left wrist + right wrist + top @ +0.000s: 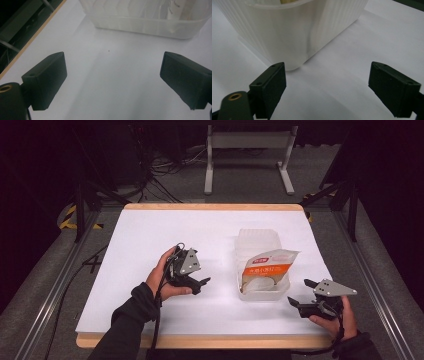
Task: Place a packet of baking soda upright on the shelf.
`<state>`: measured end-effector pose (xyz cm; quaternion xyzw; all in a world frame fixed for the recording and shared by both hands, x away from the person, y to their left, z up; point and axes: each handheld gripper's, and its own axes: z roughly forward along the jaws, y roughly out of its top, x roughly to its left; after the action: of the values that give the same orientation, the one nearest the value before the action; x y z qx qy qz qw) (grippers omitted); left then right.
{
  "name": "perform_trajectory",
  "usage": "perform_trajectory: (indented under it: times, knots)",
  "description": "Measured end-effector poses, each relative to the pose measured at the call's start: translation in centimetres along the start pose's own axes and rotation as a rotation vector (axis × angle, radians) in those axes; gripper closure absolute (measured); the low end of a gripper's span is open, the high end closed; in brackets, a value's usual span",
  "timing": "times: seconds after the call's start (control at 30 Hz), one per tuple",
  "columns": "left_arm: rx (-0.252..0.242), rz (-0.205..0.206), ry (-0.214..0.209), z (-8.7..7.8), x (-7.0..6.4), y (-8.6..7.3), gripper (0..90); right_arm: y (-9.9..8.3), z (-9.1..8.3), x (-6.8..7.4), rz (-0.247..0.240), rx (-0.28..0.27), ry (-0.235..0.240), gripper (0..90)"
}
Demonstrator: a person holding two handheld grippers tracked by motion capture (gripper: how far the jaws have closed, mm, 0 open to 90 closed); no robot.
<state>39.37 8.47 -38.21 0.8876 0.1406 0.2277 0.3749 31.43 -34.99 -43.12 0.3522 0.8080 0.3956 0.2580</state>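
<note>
While both tools are held w/ jaws spread wide and empty, the clear tub holding a snack bag is seen between them, just ahead of the right gripper, apart from the left gripper.

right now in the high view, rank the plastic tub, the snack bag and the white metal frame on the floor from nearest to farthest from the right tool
1. plastic tub, just left of the right tool
2. snack bag, inside the tub, higher up
3. white metal frame, on the floor beyond the table's far edge

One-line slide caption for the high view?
Left gripper and right gripper, both open, flank a translucent tub holding a snack bag.
</note>
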Motion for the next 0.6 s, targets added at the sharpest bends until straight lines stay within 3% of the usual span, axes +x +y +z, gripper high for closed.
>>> perform_trajectory:
  times: [0.6]
  knots:
    - [0.029,-0.055,0.055,-1.9,0.9,-4.8,8.2,0.3,-0.1,0.6,-0.017,0.003,0.022,15.0]
